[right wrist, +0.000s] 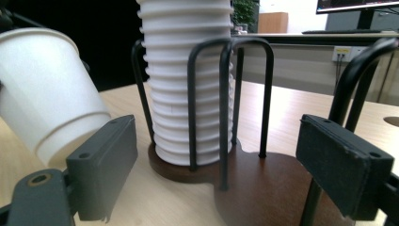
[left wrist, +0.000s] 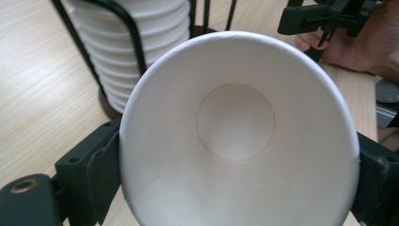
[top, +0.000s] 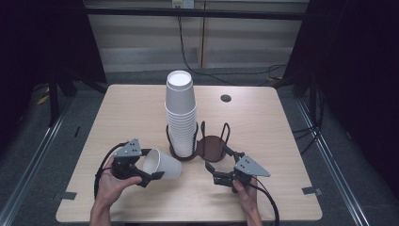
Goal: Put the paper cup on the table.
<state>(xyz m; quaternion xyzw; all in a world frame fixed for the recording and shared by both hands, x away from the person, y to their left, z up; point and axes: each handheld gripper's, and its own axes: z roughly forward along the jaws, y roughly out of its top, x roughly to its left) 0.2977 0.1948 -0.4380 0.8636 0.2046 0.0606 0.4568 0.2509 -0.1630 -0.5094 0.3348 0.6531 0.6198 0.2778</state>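
A single white paper cup [top: 162, 164] lies tilted on its side just above the table, base pointing right toward the holder. My left gripper [top: 149, 165] is shut on its rim; in the left gripper view the jaws press both sides of the cup's mouth [left wrist: 235, 155]. A tall stack of white cups [top: 180, 113] stands in the left bay of a black wire holder with a dark wooden base [top: 211, 146]. The right bay is empty. My right gripper [top: 221, 162] stands open at the base's front right, its jaws framing the base [right wrist: 263, 188] and the stack [right wrist: 188, 94].
The light wooden table [top: 141, 108] has a round cable hole [top: 226, 98] at the back right. Black cables run over the floor behind the table. The held cup [right wrist: 47, 94] hangs close to the stack's left side.
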